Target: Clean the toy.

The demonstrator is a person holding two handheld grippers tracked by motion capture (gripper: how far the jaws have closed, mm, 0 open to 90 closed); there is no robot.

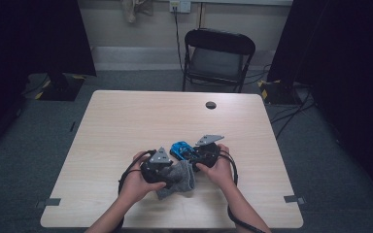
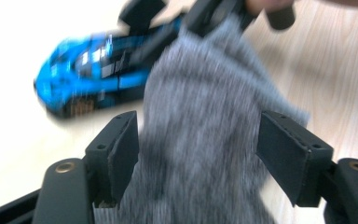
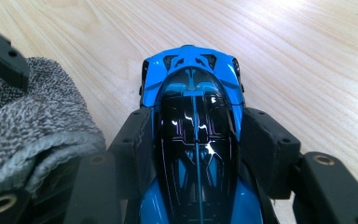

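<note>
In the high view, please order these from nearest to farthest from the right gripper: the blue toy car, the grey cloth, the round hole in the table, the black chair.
From the right gripper:
1. Blue toy car, clamped between its jaws.
2. Grey cloth, just beside it, toward the left gripper.
3. Round hole, farther up the table.
4. Black chair, behind the table.

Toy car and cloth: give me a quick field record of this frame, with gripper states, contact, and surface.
object 1: blue and black toy car
object 2: grey cloth
right gripper: jaws shut on the toy car's sides
left gripper: jaws either side of the grey cloth, gaps showing at both pads, grip unclear
layout: grey cloth beside the toy car, near the table's front edge
surface: light wooden table
background: black folding chair behind the table
</note>
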